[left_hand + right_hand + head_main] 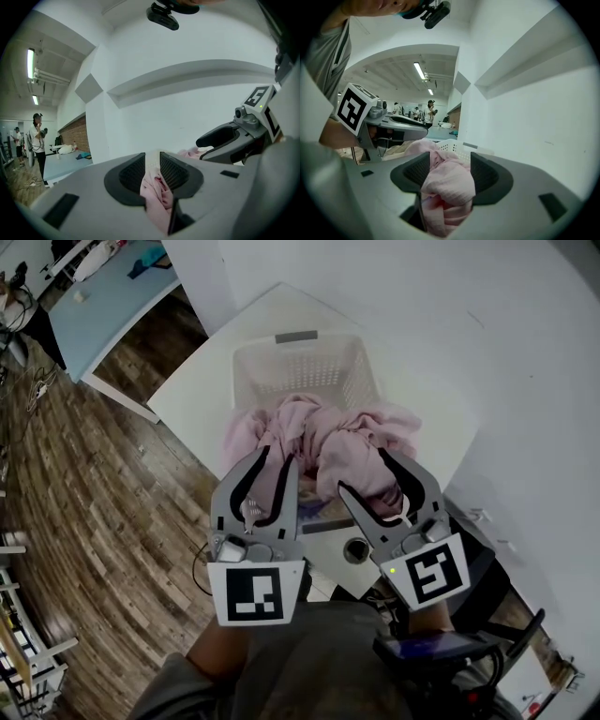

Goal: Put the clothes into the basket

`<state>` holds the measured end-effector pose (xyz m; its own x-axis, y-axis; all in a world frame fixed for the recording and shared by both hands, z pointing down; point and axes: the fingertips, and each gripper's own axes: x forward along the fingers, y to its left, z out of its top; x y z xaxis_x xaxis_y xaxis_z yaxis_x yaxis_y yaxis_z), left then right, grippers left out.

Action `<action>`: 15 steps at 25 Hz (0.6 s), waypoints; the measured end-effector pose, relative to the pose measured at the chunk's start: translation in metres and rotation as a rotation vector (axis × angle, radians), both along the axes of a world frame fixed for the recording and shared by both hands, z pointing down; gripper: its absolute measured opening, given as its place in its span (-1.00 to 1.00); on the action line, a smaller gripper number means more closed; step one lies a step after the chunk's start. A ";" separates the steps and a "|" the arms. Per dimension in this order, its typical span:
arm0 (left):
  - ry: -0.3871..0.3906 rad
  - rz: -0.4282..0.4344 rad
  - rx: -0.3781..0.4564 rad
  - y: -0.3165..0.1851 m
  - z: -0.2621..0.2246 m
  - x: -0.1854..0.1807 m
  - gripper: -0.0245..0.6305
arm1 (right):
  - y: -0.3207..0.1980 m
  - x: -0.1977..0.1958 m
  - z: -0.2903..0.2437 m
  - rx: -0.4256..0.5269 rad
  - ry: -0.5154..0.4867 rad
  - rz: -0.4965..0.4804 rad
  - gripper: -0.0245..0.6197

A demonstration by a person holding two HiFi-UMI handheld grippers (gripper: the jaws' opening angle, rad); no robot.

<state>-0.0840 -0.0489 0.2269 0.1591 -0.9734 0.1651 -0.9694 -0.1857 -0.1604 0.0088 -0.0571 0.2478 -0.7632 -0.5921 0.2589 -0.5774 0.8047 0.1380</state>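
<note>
Left tool (152, 158) is clamped on a thin fold of the pink garment (328, 432), its pads nearly together with the cloth pinched flat between them. Your right tool (447, 159) grips a thick bunch of the same cloth, its jaws set wider and the bunch pressed against both pads.

The garment is heaped across the near end of the white laundry basket (300, 371) and spills over the near rim and outward past both side walls. The far half of the basket shows only bare lattice.

The step in hand looks to be setting the load down inside. Carry both tools further past the near rim, toward the basket's far wall, before you let go. Hold them level with each other so the cloth cannot slide back out, and release only once the hanging folds are inside the rim.

The cloth is soft and pale pink with a fine waffle weave, crumpled into loose rolls. Expect it to sag and perhaps catch on the lattice. The basket stands on a white table (202, 399).
</note>
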 end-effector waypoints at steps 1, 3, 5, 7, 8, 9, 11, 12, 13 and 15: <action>0.001 0.004 0.013 0.001 -0.004 0.000 -0.64 | 0.002 -0.001 -0.003 0.013 -0.006 0.001 -0.07; 0.003 0.010 0.038 0.005 -0.011 -0.001 -0.70 | 0.006 -0.004 -0.010 0.036 -0.017 0.011 -0.09; 0.028 0.012 0.056 0.008 -0.018 -0.002 -0.72 | 0.009 -0.004 -0.019 0.061 -0.044 0.038 -0.16; 0.079 0.007 0.073 0.013 -0.023 -0.004 -0.73 | 0.012 -0.004 -0.030 0.092 -0.093 0.073 -0.30; 0.098 0.003 0.082 0.016 -0.026 -0.007 -0.75 | 0.015 -0.005 -0.036 0.106 -0.124 0.087 -0.39; 0.109 -0.001 0.092 0.020 -0.029 -0.009 -0.77 | 0.019 -0.006 -0.041 0.118 -0.155 0.094 -0.50; 0.122 -0.008 0.118 0.026 -0.034 -0.014 -0.81 | 0.027 -0.009 -0.047 0.133 -0.197 0.100 -0.66; 0.131 -0.008 0.134 0.029 -0.038 -0.016 -0.84 | 0.030 -0.010 -0.048 0.139 -0.206 0.105 -0.73; 0.141 -0.006 0.152 0.033 -0.042 -0.019 -0.87 | 0.032 -0.009 -0.049 0.142 -0.212 0.113 -0.78; 0.154 0.001 0.197 0.040 -0.051 -0.023 -0.90 | 0.034 -0.006 -0.049 0.147 -0.223 0.135 -0.86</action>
<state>-0.1068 -0.0088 0.1756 0.1683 -0.9842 -0.0543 -0.9851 -0.1661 -0.0441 0.0029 -0.0231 0.1985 -0.7035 -0.7107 -0.0017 -0.7069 0.6994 0.1050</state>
